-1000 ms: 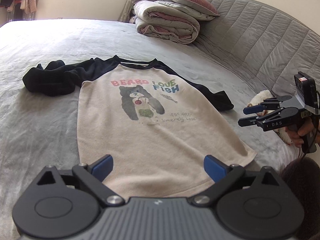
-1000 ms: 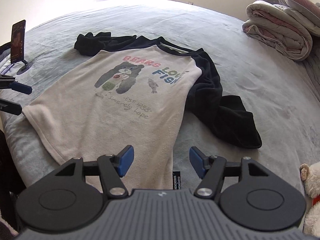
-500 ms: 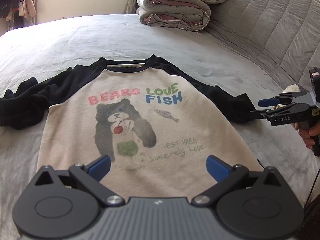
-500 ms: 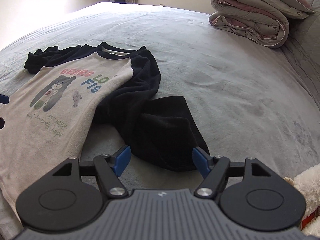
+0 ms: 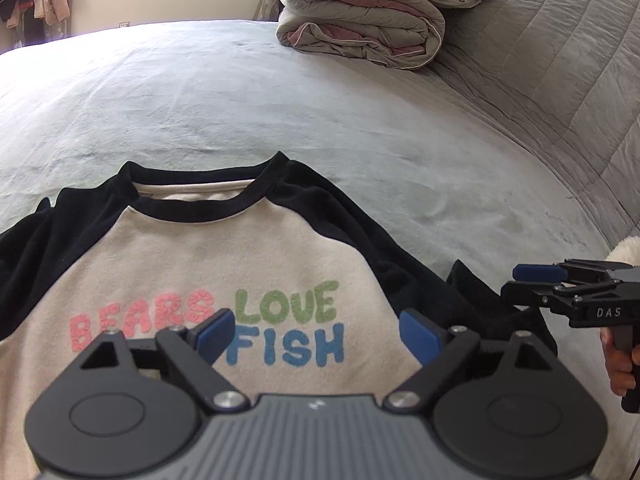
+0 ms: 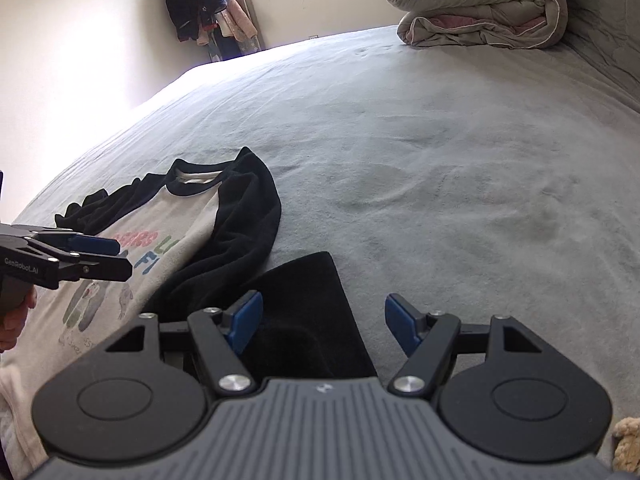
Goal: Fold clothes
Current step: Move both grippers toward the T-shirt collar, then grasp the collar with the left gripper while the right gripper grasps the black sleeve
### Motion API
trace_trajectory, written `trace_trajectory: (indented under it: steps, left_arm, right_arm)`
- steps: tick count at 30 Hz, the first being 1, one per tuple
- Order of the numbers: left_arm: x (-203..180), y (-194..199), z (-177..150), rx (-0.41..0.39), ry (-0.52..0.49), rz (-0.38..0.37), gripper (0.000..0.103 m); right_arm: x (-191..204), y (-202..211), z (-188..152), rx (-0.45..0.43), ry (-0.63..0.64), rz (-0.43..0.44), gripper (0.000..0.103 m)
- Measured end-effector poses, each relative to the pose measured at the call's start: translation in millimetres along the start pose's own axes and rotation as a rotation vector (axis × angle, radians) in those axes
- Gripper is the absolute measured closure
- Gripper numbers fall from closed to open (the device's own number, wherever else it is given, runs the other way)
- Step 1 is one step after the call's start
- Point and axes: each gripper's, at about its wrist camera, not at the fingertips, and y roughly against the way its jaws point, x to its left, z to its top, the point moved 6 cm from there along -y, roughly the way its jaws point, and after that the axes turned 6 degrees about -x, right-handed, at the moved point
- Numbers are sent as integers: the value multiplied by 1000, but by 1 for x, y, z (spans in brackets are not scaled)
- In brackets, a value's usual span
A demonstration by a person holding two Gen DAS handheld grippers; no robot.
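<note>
Shirt lies flat, print side up, on the bed, collar away from me. Dark sleeves spread to both sides, none folded in that I can see; hem is out of view now.

Change over the last second: both my tongs have come forward and low. Left tongs went from the hem end up over the chest print, now hovering above the "LOVE FISH" lettering. Right tongs swung off the shirt body toward the right sleeve, and now sit right over its dark cuff end, left pad over the cloth, right pad over bare bedding.

Both tongs are spread wide and hold nothing. No cloth pinched anywhere.

My read: I'm lining up on the right sleeve, probably to pinch the cuff and carry it across the body. Left tongs may be there to pin the chest, can't be sure.

Folded quilt sits far off by the headboard, out of the way.
</note>
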Motion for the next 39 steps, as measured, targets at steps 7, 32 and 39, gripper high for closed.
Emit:
trace_trajectory:
  steps: [7,32,39]
  left_arm:
    - [10,-43,43,-7,68,53,33]
    - [0,-136,99,134,170,366,85]
    - [2,-116,114,-11,241,388,96]
  right_arm:
    - [2,-43,16,75,82,57,46]
    - [-101,47,55,-223,166,-547,98]
    - [-134,43,47,-164,172,-734,98]
